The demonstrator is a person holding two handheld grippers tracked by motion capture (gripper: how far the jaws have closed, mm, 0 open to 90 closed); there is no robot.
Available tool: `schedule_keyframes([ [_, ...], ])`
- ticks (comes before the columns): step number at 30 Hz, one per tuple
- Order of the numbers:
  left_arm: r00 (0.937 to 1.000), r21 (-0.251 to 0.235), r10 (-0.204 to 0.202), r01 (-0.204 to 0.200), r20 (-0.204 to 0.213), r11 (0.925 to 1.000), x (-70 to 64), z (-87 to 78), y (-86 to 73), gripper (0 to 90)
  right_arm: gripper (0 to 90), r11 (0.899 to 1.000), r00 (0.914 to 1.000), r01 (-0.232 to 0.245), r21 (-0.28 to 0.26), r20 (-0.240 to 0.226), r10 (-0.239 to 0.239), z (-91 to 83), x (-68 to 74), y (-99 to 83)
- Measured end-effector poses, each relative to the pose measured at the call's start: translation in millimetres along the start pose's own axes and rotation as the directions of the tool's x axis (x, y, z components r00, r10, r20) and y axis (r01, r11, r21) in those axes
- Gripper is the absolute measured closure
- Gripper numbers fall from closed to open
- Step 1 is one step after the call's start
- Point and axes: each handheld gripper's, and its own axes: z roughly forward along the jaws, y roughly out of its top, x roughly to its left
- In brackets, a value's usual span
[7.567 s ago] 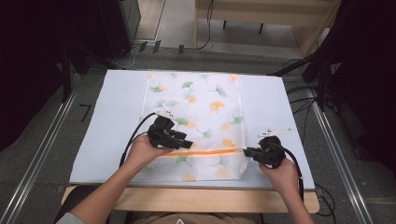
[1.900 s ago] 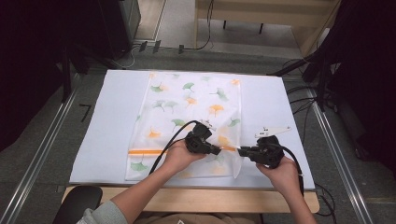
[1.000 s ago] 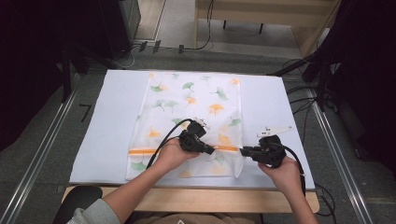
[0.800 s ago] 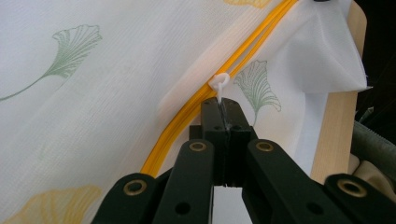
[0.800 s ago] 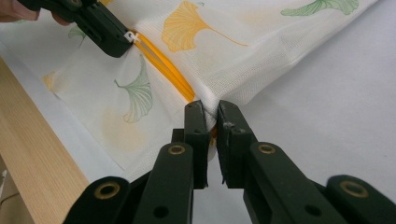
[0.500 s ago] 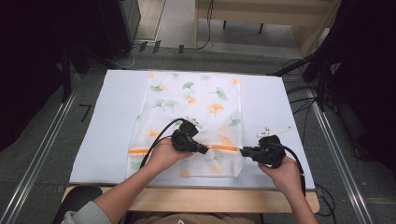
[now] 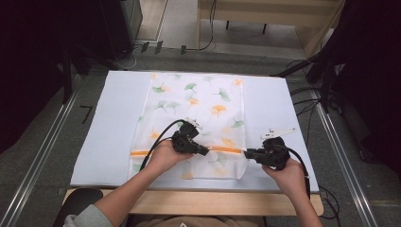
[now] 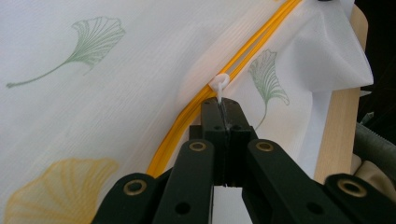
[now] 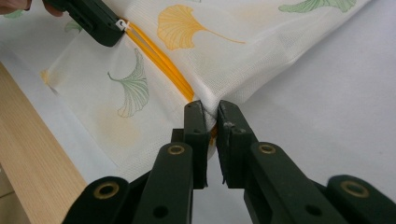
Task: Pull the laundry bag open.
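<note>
High view: a wide white sheet-covered table (image 7: 108, 123) with a pale wooden front edge (image 7: 198, 201) carries a translucent white mesh laundry bag printed with green and orange ginkgo leaves (image 7: 198, 101), lying flat in the middle of the sheet and running from the far edge toward the person. An orange zipper (image 7: 142, 152) crosses the bag near its near end, from the left edge to the right edge.

At the bag's near right corner the right gripper (image 7: 247, 153), black and held in the person's right hand (image 7: 286, 172), meets the end of the zipper. In the right gripper view its jaws are nearly closed, pinching a fold of the mesh corner (image 9: 210, 108) right where the orange zipper ends, the bag rising slightly into them.

The left gripper (image 7: 204, 151), held in the left hand (image 7: 163, 156), sits on the zipper line a little right of the bag's middle, apart from the right gripper. In the left gripper view its jaws are pressed together on the small white plastic zipper pull (image 8: 219, 86), which has a ring at its tip and sits on the orange track where the two zipper tapes come together.
</note>
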Motion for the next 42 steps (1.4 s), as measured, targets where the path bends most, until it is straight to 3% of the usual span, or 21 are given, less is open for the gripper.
schedule_keyframes([
  [12, 0.9991, -0.006, -0.040, 0.040, -0.016, 0.9992, 12.8, -19.3, -17.5, 90.0, 84.6, 1.000, 0.9999, 0.009, 0.024, -0.006, -0.009, 2.1, -2.6, 2.3],
  [22, 0.9982, -0.017, -0.056, 0.056, -0.020, 0.9983, 14.4, -22.1, -22.0, 90.0, 84.7, 0.999, 0.9998, 0.008, 0.034, -0.018, -0.007, 5.0, -3.6, 5.0],
  [25, 0.9975, -0.028, -0.070, 0.070, -0.003, 0.9972, 15.9, -23.0, -22.6, 90.0, 84.6, 0.999, 0.9998, 0.007, 0.037, -0.016, -0.006, 5.2, -3.5, 5.3],
  [32, 0.9975, -0.018, -0.069, 0.068, -0.016, 0.9975, 16.8, -27.6, -24.9, 90.0, 84.6, 0.999, 0.9997, 0.013, 0.035, -0.019, -0.012, 5.4, -3.0, 5.0],
  [42, 0.9959, -0.014, -0.084, 0.084, -0.034, 0.9964, 26.9, -51.8, -42.5, 90.0, 84.4, 0.999, 0.9995, 0.018, 0.041, -0.025, -0.017, 6.5, -2.8, 5.0],
])
